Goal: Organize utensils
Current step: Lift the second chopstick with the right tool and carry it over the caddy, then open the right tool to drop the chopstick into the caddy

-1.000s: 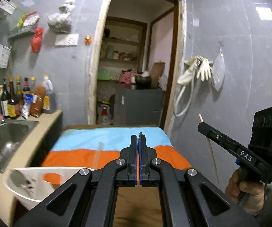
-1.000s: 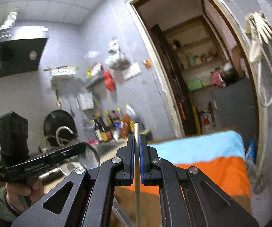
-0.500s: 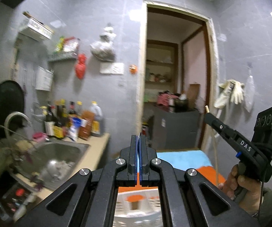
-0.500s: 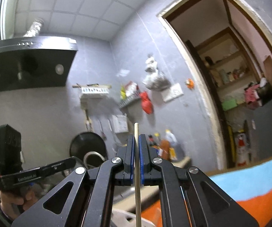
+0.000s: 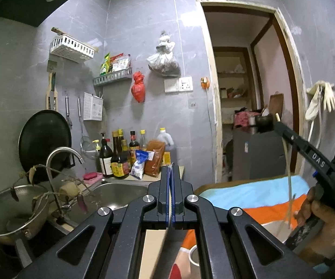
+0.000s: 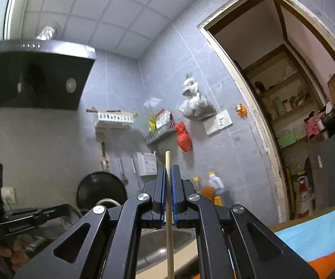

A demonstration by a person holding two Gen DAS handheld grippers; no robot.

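Observation:
My right gripper (image 6: 168, 169) is shut on a wooden chopstick (image 6: 169, 237) that stands upright between the blue pads, its tip poking above them. In the left wrist view the right gripper (image 5: 279, 125) is at the right, held by a hand, with the chopstick (image 5: 289, 186) hanging below it. My left gripper (image 5: 170, 169) is shut on a thin metal utensil (image 5: 161, 248) seen edge-on, a sliver showing above the tips. The left gripper (image 6: 61, 207) also shows at the lower left of the right wrist view. A white utensil holder (image 5: 93, 107) hangs on the wall.
A steel sink (image 5: 116, 195) with a curved faucet (image 5: 60, 153) lies ahead, and a metal bowl (image 5: 11, 209) sits at the left. Sauce bottles (image 5: 120, 158) line the counter. A black pan (image 5: 44, 139) leans on the wall. A blue-orange cloth (image 5: 248, 193) covers the table at right.
Both views have swung left, away from the table and doorway and toward the sink wall. Both grippers have stayed shut on their utensils.

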